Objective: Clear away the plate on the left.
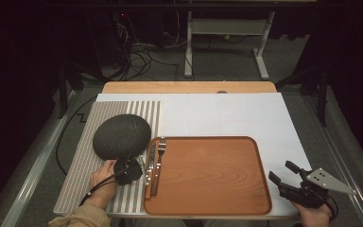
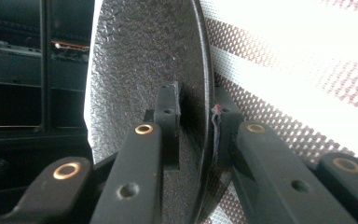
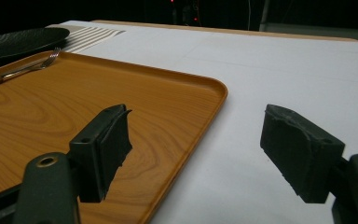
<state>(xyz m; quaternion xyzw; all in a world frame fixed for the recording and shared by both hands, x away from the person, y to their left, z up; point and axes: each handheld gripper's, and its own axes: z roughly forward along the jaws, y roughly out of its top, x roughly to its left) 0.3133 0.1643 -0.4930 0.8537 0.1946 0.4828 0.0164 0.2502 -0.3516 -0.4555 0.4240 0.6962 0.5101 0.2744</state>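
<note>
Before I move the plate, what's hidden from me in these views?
- High view: left gripper jaw tips on the plate rim, too small and dark to judge.
- Left gripper view: the plate top and near rim, cut off by the frame.
- High view: cutlery pieces overlap; count unclear.
- Right gripper view: tray near edge, cut off.

A fixed high camera looks forward and down over the whole surface (image 1: 227,113). The left gripper (image 2: 196,116) camera sits tight against the dark plate (image 2: 140,70), edge-on over the striped mat (image 2: 307,93). The right gripper (image 3: 196,149) camera looks low across the wooden tray (image 3: 121,88), sharing the tray, fork (image 3: 32,65) and plate with the high view.
</note>
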